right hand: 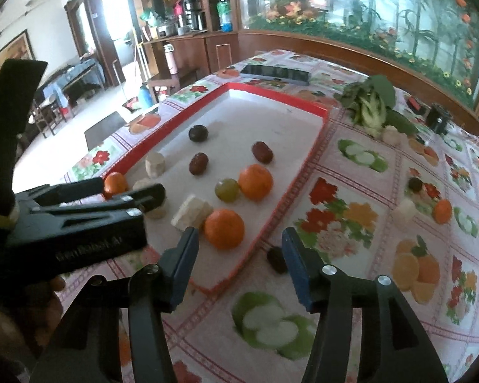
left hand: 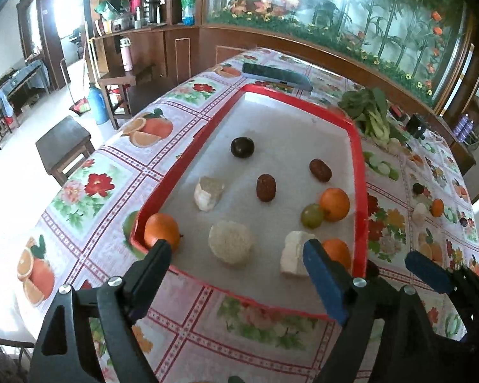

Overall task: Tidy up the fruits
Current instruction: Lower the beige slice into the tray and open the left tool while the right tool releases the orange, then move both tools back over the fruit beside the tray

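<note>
Two hand-held tools hover over the near end of a red-rimmed tray (left hand: pixel 357 146) as fruit is gathered from a flower-print tabletop (right hand: pixel 351 191). The left tool (left hand: pixel 239 255), jaws spread wide and holding nothing, hangs above a round pale piece (left hand: pixel 230 242) in the tray's near half, with one orange (left hand: pixel 161 230) tucked in the tray's near left corner. The right tool (right hand: pixel 239 252) is partly open and also empty; between its blue fingers (right hand: pixel 298 265) the view takes in an orange (right hand: pixel 224 228) near the tray's right rim and a small dark fruit (right hand: pixel 276 260) lying on the cloth just outside that rim. Further up the tray sit a dark plum (left hand: pixel 242 147), two reddish-brown dates (left hand: pixel 265 187), a green grape (left hand: pixel 311 215) touching another orange (left hand: pixel 334 204), and white cut chunks (left hand: pixel 208 193). More pieces wait on the cloth well to the right of the tray, among them an orange (right hand: pixel 443 210) and a dark fruit (right hand: pixel 415 185).

The risks appear plain. Round fruit on the flat tray would roll if a finger clips it, and the orange by the right rim lies close to the right tool's path. The two tools also work near each other, so a crossing reach could knock them together. The small dark fruit beside the rim may skid under a closing jaw.
</note>
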The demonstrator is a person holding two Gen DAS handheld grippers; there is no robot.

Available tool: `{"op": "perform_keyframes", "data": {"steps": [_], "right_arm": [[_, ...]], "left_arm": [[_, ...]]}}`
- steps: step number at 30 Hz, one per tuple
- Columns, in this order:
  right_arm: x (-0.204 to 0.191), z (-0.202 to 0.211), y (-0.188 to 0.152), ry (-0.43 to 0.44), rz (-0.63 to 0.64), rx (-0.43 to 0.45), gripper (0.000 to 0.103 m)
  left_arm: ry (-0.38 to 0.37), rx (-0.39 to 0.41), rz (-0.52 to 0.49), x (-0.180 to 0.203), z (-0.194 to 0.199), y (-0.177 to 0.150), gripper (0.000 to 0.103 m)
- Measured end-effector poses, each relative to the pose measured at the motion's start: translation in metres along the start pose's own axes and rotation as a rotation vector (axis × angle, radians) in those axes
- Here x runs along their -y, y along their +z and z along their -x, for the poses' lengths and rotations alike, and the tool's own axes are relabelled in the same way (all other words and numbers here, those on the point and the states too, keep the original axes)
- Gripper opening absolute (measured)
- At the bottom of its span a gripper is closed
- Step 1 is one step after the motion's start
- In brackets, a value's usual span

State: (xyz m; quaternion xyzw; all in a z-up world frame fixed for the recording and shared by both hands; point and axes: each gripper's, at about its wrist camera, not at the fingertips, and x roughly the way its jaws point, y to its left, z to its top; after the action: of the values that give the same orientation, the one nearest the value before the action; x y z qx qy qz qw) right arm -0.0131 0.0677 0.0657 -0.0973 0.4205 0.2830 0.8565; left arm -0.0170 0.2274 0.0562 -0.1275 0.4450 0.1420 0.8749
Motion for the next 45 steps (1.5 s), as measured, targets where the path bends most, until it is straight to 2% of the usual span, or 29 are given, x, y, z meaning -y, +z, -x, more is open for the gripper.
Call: {"op": "perform_keyframes", "data": {"steps": [7,12,18,21,26,31,34,37,38,45], "right_arm": [[0.033,0.022,-0.026,-0.023,-0.067,-0.004,0.055],[0.079,0.039,-0.048,-0.092,-0.169,0.006,0.068],[0.127,0.044,-0.07,-0.136,-0.279,-0.019,0.068],[0.146,0.047,-0.079,-0.153,-0.315,-0.025,0.068],[0.169,0.049,-0.088,-0.154,-0.353,-0.03,0.068],[0.176,0.042,-0.077,-0.148,-0.282,-0.026,0.068],[0.178,0.033,-0.057,-0.13,-0.232,0.005,0.068],[0.188,0.019,-0.032,-0.074,-0.243,0.026,0.069],[0.192,0.01,-0.025,-0.04,-0.25,0.018,0.07],[0.196,-0.037,-0.002,-0.004,-0.206,-0.031,0.07]], "left_arm": [[-0.006,0.009,-0.001,0.018,0.019,-0.011,0.087],[-0.035,0.003,-0.048,0.046,0.026,-0.027,0.088],[-0.09,-0.052,-0.134,0.088,0.022,-0.057,0.088],[-0.076,-0.072,-0.197,0.109,0.017,-0.064,0.088],[-0.075,-0.105,-0.192,0.121,0.008,-0.065,0.088],[-0.06,-0.125,-0.177,0.128,0.0,-0.066,0.09],[-0.051,-0.136,-0.165,0.129,-0.003,-0.067,0.091],[-0.053,-0.149,-0.145,0.129,-0.005,-0.067,0.091],[-0.059,-0.152,-0.141,0.13,-0.004,-0.068,0.091],[-0.061,-0.161,-0.16,0.138,-0.001,-0.069,0.091]]}}
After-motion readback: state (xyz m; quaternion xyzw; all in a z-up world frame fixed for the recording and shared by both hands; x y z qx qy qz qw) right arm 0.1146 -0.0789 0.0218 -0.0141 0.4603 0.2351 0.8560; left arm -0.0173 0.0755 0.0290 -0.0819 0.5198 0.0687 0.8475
